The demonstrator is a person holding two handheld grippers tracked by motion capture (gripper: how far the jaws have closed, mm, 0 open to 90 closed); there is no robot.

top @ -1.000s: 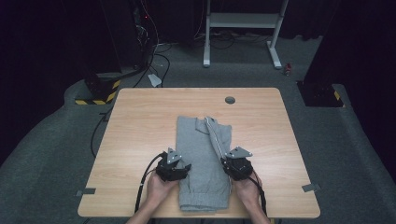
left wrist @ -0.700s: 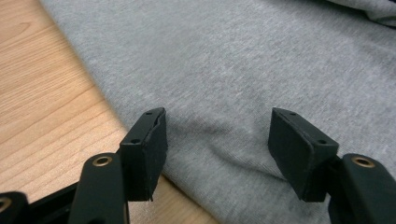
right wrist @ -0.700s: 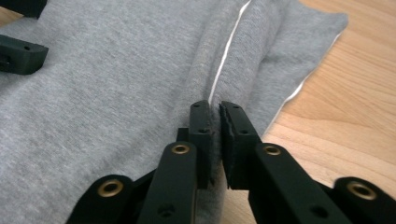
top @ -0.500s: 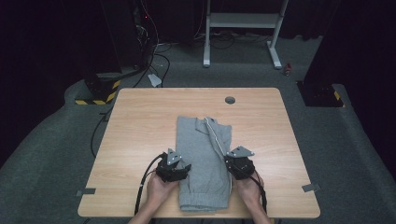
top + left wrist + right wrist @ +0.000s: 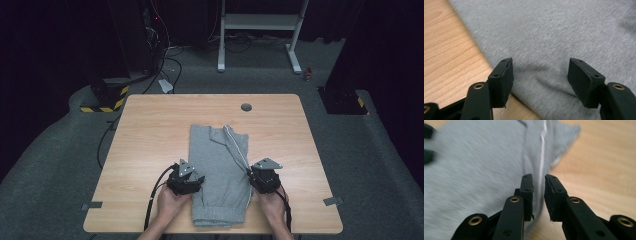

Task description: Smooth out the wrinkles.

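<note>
The grey garment (image 5: 219, 175) lies folded near the surface's (image 5: 150, 130) front edge. It appears soft, light, limp; grip the side edges. Left gripper (image 5: 540, 75) fingers apart; right gripper (image 5: 539, 192) fingers nearly together, just opening, pinching nothing.

Bare table (image 5: 150, 130) flanks the garment (image 5: 217, 170); far side apparently unobstructed.

One grey garment (image 5: 218, 175), two tongs (one per hand), one table (image 5: 150, 130).
</note>
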